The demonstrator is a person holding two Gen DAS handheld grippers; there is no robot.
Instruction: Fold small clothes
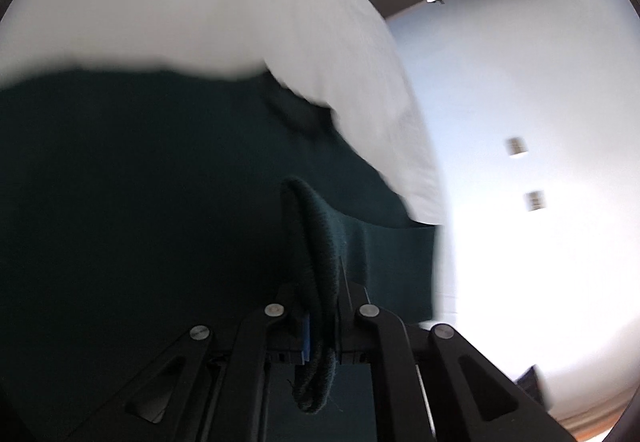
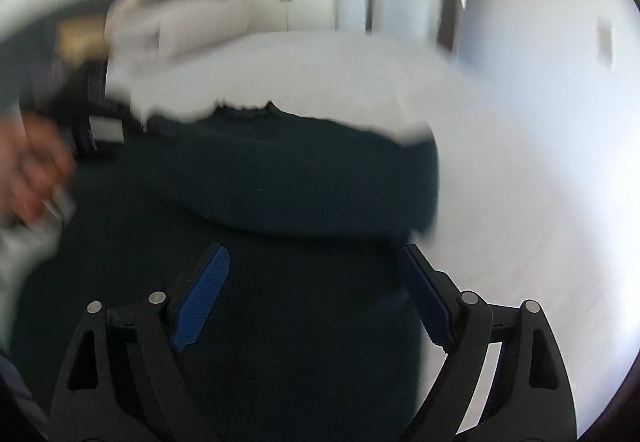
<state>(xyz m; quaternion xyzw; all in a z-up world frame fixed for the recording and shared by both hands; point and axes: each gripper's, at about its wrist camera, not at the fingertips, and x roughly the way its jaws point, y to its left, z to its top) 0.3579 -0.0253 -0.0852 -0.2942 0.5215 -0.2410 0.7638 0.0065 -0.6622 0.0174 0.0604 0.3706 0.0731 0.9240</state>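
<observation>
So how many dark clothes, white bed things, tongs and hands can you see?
Dark green garment: 1, its thick edge pinched in the left tongs
White bedding: 1
White pillow, blurred: 1
Tongs: 2, the right tongs open and empty
Hand, blurred: 1
Total: 6

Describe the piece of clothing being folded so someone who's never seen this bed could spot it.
Start at the white bed. On it lies the dark green garment, the only dark thing on the sheet. The left gripper pinches its thick ribbed edge.
</observation>
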